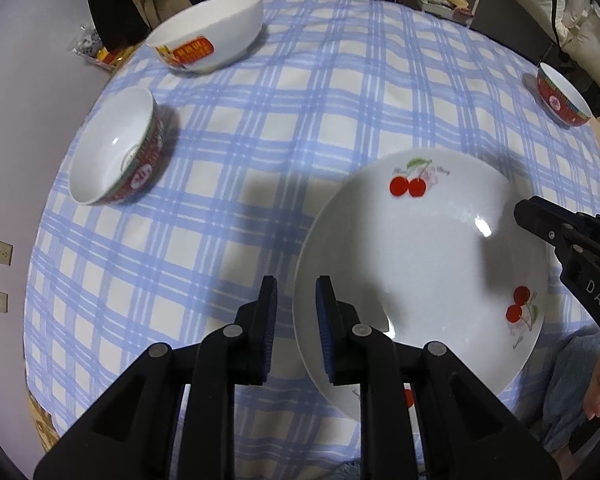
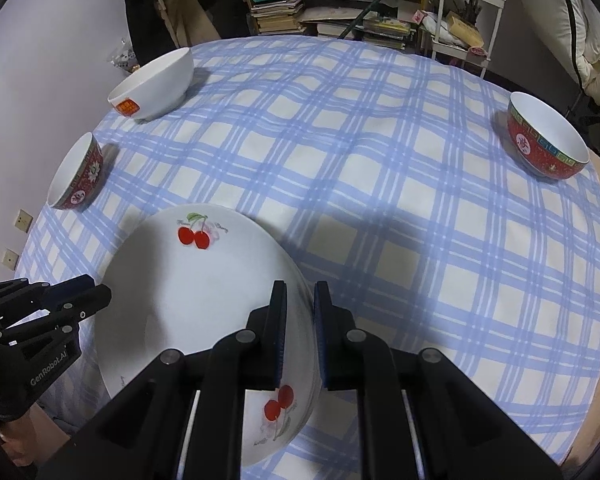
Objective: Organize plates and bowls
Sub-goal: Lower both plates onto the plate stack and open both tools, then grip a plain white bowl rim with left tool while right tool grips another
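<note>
A white plate with cherry prints lies on the blue checked tablecloth near the front; it also shows in the right wrist view. My left gripper straddles its left rim, jaws narrowly apart, not clamped. My right gripper straddles its right rim the same way. Each gripper shows in the other's view: right, left. A white bowl with an orange label, a red-patterned bowl at left and another red bowl at far right stand on the table.
Wall with sockets lies to the left. Shelves with books and clutter stand behind the table. A white cart stands at back right. The cloth's middle is bare of dishes.
</note>
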`<state>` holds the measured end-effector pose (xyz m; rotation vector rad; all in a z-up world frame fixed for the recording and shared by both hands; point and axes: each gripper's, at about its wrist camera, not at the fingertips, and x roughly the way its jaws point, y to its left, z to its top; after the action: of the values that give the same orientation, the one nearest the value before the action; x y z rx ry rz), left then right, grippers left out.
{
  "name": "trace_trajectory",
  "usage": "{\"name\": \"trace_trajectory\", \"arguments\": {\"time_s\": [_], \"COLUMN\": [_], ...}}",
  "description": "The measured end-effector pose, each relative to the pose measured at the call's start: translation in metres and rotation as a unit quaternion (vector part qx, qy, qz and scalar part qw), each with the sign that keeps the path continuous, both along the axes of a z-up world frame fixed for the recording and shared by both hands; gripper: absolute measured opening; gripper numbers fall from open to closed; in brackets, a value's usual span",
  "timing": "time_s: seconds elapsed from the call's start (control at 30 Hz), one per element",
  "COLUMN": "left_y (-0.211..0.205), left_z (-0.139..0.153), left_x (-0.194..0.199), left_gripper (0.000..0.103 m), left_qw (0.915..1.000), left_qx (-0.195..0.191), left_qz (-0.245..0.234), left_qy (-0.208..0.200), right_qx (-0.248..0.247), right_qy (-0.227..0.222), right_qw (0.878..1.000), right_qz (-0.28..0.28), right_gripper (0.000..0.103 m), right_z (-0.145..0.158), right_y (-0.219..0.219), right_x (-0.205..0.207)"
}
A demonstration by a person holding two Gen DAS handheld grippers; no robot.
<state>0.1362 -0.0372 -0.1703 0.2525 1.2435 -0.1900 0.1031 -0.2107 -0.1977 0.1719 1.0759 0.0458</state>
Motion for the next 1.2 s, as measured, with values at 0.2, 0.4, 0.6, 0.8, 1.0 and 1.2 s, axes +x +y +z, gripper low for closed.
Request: {"name": "trace_trajectory", "arguments": {"time_s": [0.2,0.4,0.6,0.8,1.0,1.2], "left_y": [0.0,0.023,0.052,0.071,0.088,0.101], "left_z": [0.027,0.06,0.078,0.088,0.085,0.075], "left_x": [0.005,0.033,0.07,0.101,0.145,0.185], "left_gripper": [0.034,0.058,0.069,0.08,0.081,0.081], "left_qw": [0.9987,0.997,0.9945,0.9915,0.9892,0.9869], "left_qx": [0.033,0.021,0.025,0.046,0.067,0.068], "left_qz": [-0.02,0.01,0.04,0.039,0.051,0.061], "left_qy": [-0.034,-0.074,-0.093,-0.115,-0.12,-0.133], "right_qx": [0.012,-0.009,-0.005,0.005,0.018,0.014], "right_qy": [-0.022,-0.046,-0.061,-0.071,-0.09,-0.104], "right_qw": [1.0,0.998,0.997,0.994,0.991,0.989], "right_qz": [0.007,0.033,0.053,0.082,0.099,0.107], "right_gripper": [0.015,0.032,0.058,0.086,0.09,0.09], "right_z": [0.02,0.041,0.053,0.065,0.083,0.09], "right_y": [-0.003,0.007,0.018,0.042,0.068,0.094], "right_x": [0.005,0.024,0.059,0.1,0.145,0.189]}}
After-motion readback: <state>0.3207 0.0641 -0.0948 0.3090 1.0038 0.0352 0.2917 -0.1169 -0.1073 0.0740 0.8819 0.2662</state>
